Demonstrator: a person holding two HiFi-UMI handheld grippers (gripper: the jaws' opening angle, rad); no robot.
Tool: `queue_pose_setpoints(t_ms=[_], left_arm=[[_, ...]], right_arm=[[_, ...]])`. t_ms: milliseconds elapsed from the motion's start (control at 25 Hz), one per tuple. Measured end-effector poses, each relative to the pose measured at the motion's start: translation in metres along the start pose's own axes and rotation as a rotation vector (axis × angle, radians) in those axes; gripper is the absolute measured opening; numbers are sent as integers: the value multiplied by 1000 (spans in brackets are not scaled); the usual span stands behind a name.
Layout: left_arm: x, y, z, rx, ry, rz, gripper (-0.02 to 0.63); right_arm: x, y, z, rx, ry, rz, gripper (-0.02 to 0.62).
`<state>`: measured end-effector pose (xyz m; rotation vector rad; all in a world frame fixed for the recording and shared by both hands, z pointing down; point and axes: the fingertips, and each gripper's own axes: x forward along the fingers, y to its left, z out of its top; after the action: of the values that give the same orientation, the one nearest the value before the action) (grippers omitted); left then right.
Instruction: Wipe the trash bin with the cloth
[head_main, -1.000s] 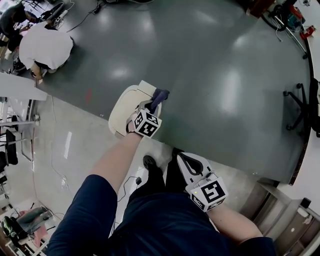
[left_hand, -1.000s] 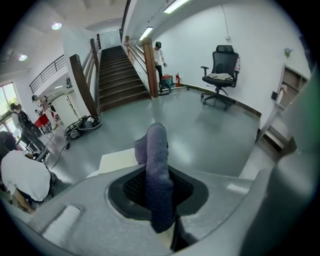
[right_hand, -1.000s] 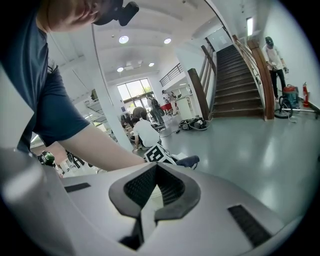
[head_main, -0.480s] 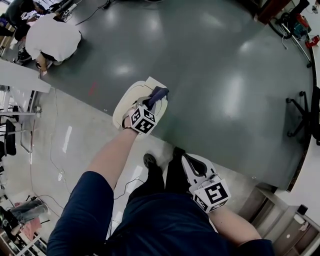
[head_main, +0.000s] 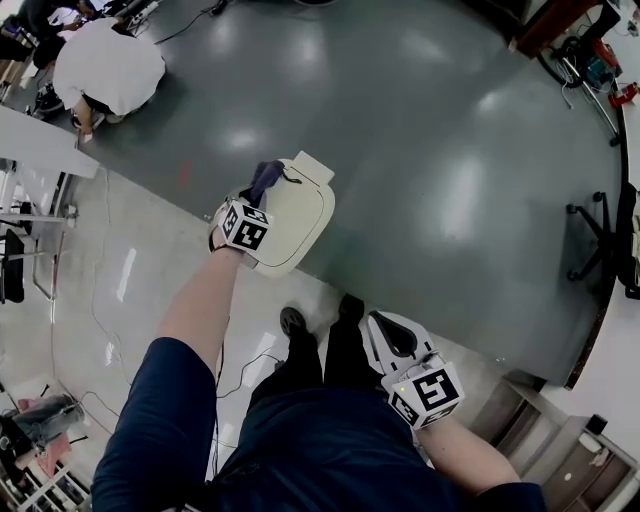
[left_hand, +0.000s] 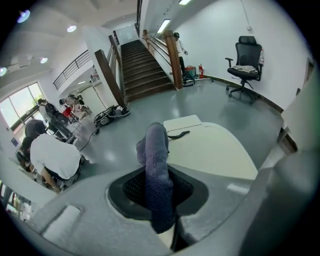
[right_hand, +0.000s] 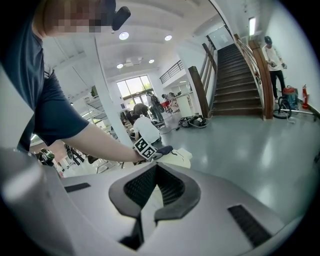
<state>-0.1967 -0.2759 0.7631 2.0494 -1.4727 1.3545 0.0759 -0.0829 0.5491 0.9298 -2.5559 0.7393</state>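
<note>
A cream trash bin (head_main: 298, 215) with a flat lid (left_hand: 210, 149) stands on the floor ahead of me. My left gripper (head_main: 258, 195) is shut on a dark blue cloth (head_main: 265, 180), held at the lid's left edge. In the left gripper view the cloth (left_hand: 156, 175) stands up between the jaws, with the lid beyond it. My right gripper (head_main: 385, 335) hangs low by my right leg, away from the bin; its jaws are shut with nothing between them (right_hand: 150, 200). In the right gripper view the bin (right_hand: 177, 156) shows small beyond my left arm.
A person in a white shirt (head_main: 105, 65) crouches at the far left on the grey floor. An office chair (head_main: 600, 230) stands at the right edge. Stairs (left_hand: 145, 70) rise behind. A cable (head_main: 240, 365) runs on the pale floor near my feet.
My left gripper has carried the cloth from the right side of the bin lid across to its left edge. The right gripper has stayed by my leg.
</note>
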Motion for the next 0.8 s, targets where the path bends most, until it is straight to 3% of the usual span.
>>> queue_pose_setpoints(t_ms=[120,280,800], left_arm=[[-5,3,-13,-37,16,10,52],[-12,-18,-10,-28,-9,-14,52],[-41,-162,10,169,-111,-245,52]], right_arm=[[0,4,1,-4,-5,5,5],[2,10,1,-4,-5,11,5],[-3,23,2,-9,-7,19,5]])
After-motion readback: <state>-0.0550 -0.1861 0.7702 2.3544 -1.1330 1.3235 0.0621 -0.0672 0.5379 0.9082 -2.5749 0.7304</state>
